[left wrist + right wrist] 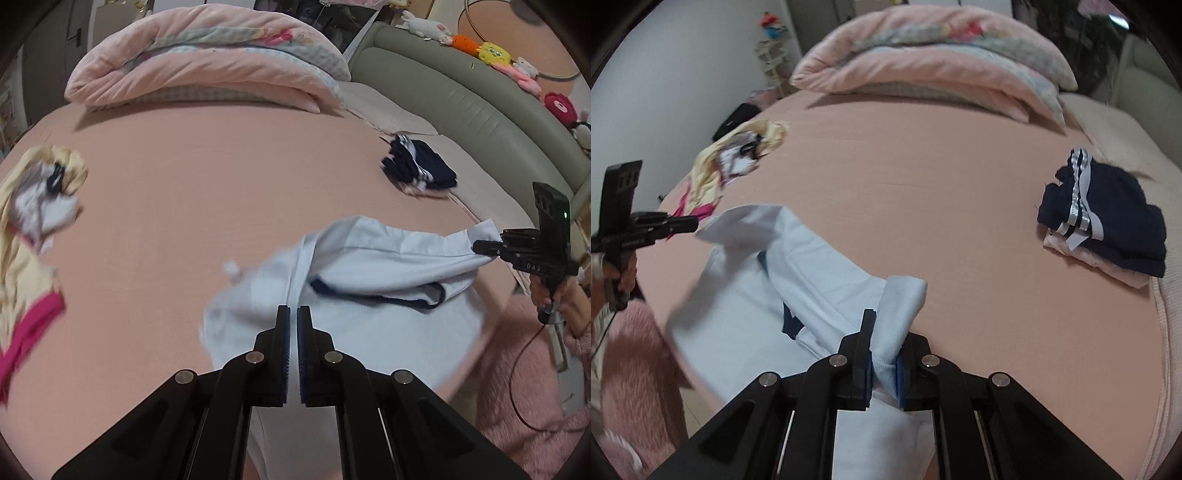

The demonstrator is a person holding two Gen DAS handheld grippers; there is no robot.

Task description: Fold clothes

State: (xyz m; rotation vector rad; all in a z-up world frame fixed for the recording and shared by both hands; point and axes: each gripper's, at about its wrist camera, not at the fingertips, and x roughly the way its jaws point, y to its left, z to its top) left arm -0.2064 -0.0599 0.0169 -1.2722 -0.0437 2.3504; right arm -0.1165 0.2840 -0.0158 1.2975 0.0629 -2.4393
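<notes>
A light blue shirt [369, 258] [820, 266] with dark navy trim is stretched between my two grippers above the near part of the pink bed [221, 177]. My left gripper [293, 310] is shut, and a fold of the shirt runs up into its tips. The right wrist view shows the left gripper [694, 223] at the shirt's far left corner. My right gripper [886, 328] is shut on a rolled edge of the same shirt, with fabric bunched between its blue pads. Seen from the left wrist, the right gripper [478, 246] pinches the shirt's right end.
A folded stack of navy clothes [421, 166] [1108, 221] lies on the bed's right side. A loose yellow, white and pink heap [33, 206] [738, 155] sits at the left. A folded pink duvet [207, 62] lies at the far end. A green padded headboard [461, 92] carries plush toys.
</notes>
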